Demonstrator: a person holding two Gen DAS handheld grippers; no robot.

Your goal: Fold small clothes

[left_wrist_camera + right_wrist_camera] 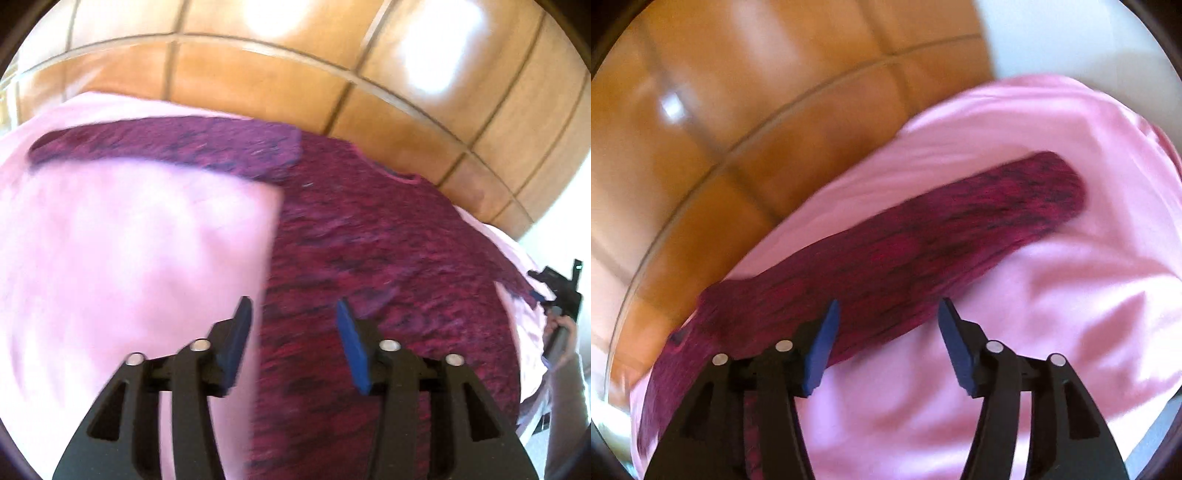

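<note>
In the left wrist view, the left gripper point(293, 314) hangs with its blue pads apart and nothing between them, above the body of a magenta-and-black marled knit sweater point(369, 251) that lies spread on a pale pink cloth point(110, 258). One sleeve point(166, 146) runs out leftward from the sweater's body, and a flap of the pink cloth covers the body's left side. At the sweater's far right edge the right gripper point(557, 288) shows small; its state cannot be read there. In the right wrist view, the right gripper point(888, 314) also stands open and empty, just above the sweater's other sleeve point(923, 240), which stretches diagonally away from the sweater's body across the pink cloth toward its cuff point(1060, 184). The knit looks soft, limp and light, likely to sag and drag rather than slide. Judged from this, a pinch at the cuff or a hem corner suits best, taking knit only, not the cloth beneath.
</note>
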